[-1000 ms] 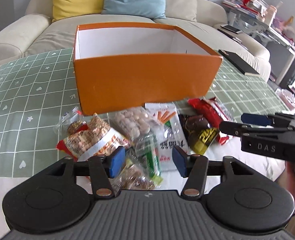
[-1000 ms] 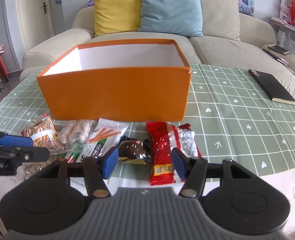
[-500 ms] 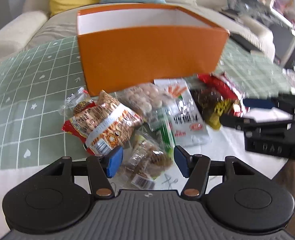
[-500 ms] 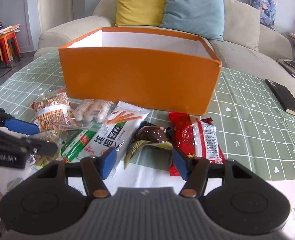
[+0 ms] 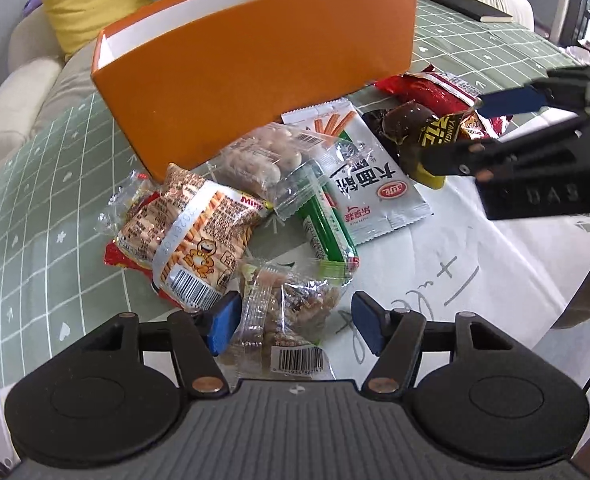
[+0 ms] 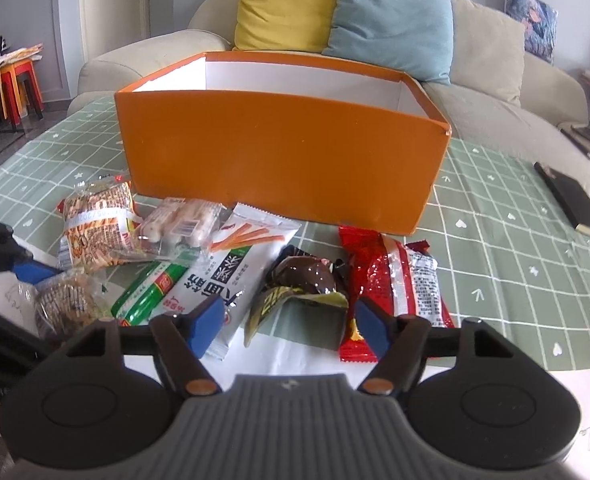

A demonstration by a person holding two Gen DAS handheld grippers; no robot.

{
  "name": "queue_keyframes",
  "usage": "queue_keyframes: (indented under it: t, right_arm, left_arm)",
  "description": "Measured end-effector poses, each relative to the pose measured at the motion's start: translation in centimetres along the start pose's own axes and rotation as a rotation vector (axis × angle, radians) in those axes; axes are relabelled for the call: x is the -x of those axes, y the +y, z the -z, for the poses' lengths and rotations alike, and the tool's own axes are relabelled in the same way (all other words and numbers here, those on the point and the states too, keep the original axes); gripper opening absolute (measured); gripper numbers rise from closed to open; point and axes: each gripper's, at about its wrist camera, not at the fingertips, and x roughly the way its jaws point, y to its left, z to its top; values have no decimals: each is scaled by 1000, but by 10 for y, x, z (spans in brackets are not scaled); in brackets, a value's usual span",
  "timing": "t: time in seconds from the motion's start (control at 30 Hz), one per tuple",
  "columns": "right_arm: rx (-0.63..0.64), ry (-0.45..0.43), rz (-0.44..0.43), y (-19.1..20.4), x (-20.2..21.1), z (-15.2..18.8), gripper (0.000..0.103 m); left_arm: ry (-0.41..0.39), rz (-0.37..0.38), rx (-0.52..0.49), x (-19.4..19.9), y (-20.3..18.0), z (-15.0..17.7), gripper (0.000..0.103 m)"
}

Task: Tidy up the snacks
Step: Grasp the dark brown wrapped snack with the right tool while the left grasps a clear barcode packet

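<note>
Box: an open orange cardboard box with white inner walls (image 6: 283,160) fills the upper centre of the right wrist view, standing on the bench (image 6: 507,264), which wears a green checked cloth; nothing can be seen inside it from either camera.
Snacks: a loose heap lies on the bench just in front of the box, across the middle of both views.
Left of heap: a bag of striped biscuit sticks with a cartoon cat (image 5: 191,232) sits at centre left of the left wrist view, beside a clear pack of pale round biscuits (image 5: 255,160).
Centre of heap: a green tube-shaped snack in clear wrap (image 5: 323,220) lies partly over a white sachet printed with orange sticks (image 5: 359,168).
Right of heap: a dark brown and yellow wrapper (image 6: 299,292) lies beside a shiny red foil packet (image 6: 391,276), lower centre of the right wrist view.
Left gripper: the left gripper (image 5: 293,322), low in its own view, has its blue-padded fingers spread to either side of a clear bag of brown nut clusters (image 5: 291,316), with visible gaps to both pads.
Right gripper: the right gripper (image 6: 287,326) hangs with fingers parted over the near edge of the dark wrapper, gripping nothing.
Background: a beige sofa (image 6: 495,92) with a yellow cushion (image 6: 283,8) and a blue cushion (image 6: 391,20) runs along the top; a black notebook (image 6: 575,204) lies at right on the bench.
</note>
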Motion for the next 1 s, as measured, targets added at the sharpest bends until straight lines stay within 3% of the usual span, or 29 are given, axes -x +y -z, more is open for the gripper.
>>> queue_keyframes:
  t: [0.1, 0.17, 0.23, 0.37, 0.9, 1.0]
  right_arm:
    - [-9, 7, 6, -1, -8, -6, 73]
    - [-16, 12, 10, -3, -14, -9, 73]
    - [-29, 16, 8, -5, -17, -12, 72]
    - [-33, 29, 3, -6, -24, -15, 62]
    - [-11, 97, 10, -10, -50, -11, 60]
    - [-19, 99, -5, -11, -50, -11, 54]
  left_arm:
    - [7, 8, 18, -1, 2, 0, 72]
    - [5, 9, 27, 0, 4, 0, 60]
    - [6, 9, 41, 0, 5, -2, 57]
    - [-9, 17, 65, 1, 5, -4, 48]
    - [-74, 107, 196, 9, 7, -21, 46]
    - [-75, 113, 215, 9, 8, -24, 46]
